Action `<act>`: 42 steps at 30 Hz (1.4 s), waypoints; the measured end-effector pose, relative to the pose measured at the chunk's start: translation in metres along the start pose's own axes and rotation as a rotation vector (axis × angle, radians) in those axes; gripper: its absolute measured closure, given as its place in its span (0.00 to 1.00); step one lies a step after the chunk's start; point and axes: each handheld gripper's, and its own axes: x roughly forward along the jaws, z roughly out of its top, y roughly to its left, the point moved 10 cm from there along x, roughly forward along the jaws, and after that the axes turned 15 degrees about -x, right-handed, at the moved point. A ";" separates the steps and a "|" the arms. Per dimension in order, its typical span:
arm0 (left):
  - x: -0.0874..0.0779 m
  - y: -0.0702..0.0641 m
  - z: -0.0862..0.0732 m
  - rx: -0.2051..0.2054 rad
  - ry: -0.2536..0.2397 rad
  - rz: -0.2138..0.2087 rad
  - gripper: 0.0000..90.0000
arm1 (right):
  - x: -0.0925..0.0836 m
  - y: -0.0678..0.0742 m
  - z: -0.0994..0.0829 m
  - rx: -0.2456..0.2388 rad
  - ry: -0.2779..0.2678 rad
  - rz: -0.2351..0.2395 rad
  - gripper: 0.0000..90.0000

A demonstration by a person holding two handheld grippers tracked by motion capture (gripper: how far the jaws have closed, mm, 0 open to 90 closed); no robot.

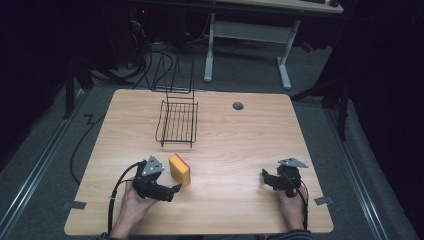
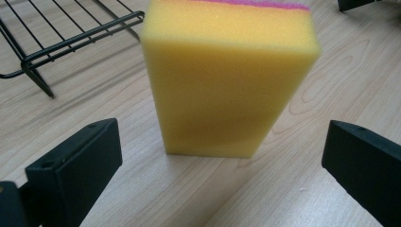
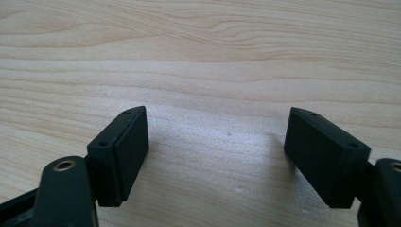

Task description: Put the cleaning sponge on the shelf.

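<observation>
Two black two-jaw grippers are resting low over the pale wooden table. Left gripper, jaws spread, is facing the upright yellow foam sponge with a pink top layer, apparently approaching to grasp; closing in comes next. Right gripper, jaws spread and empty, is idling. Black wire rack is standing beyond the sponge, limiting forward room.

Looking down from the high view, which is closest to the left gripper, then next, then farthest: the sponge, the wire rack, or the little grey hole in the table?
1. Sponge, just beside the left gripper.
2. Wire rack, farther back on the table.
3. Grey hole, far back and to the right.
</observation>
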 end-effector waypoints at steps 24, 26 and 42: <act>0.018 -0.001 0.006 -0.010 0.017 -0.001 0.00 | 0.000 0.000 0.000 0.000 0.000 0.000 0.26; 0.020 -0.001 0.007 -0.015 0.016 -0.004 0.00 | 0.000 0.000 0.000 0.000 0.000 0.000 0.25; 0.035 0.002 0.008 -0.027 0.027 0.012 0.02 | 0.000 0.000 0.000 0.002 0.001 0.000 0.26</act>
